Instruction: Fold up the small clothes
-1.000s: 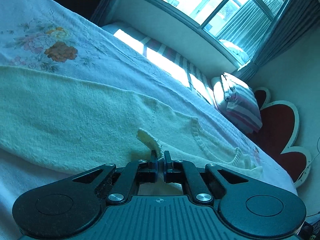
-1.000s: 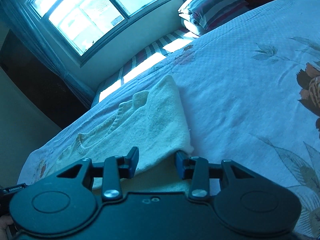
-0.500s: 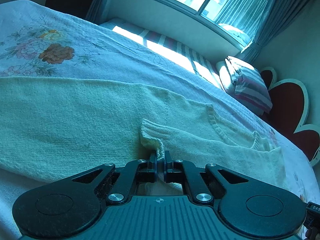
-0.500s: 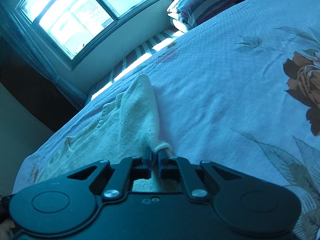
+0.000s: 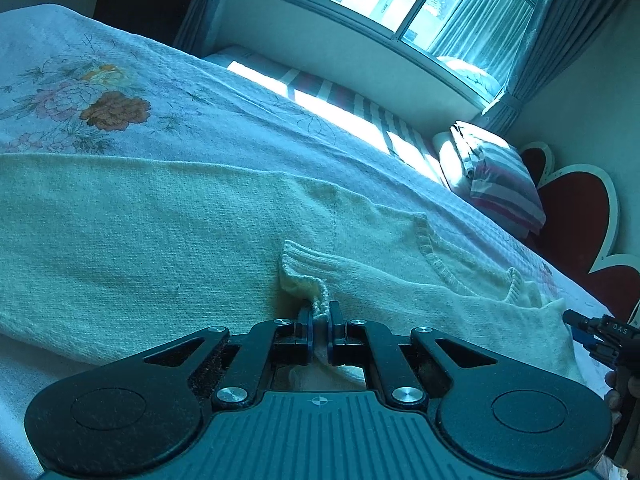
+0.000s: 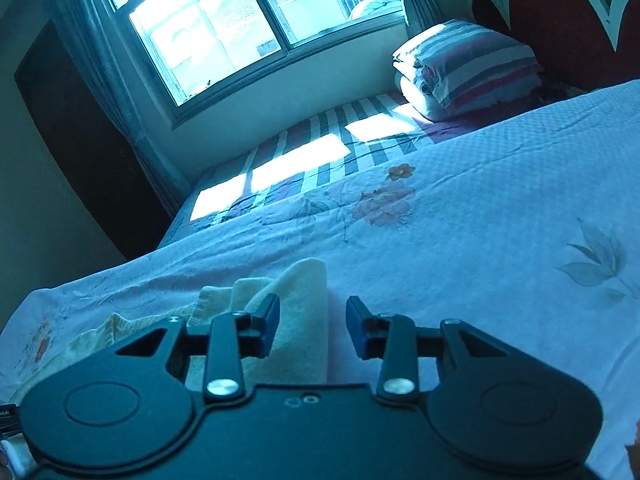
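A cream knitted sweater lies spread on the floral bedspread. My left gripper is shut on the ribbed cuff of a sleeve that is folded over the sweater's body. The right gripper shows at the right edge of the left wrist view, by the sweater's shoulder. In the right wrist view my right gripper is open, its jaws wide apart, with the sweater's folded edge between and below them, not gripped.
A striped pillow lies by the red heart-shaped headboard. A window is behind the bed, above a striped sunlit strip. Bare bedspread lies right of the sweater.
My right gripper shut on the sweater edge half a second ago, and has now opened and let it go. My left gripper stayed shut on the sleeve cuff and carried it over the body.
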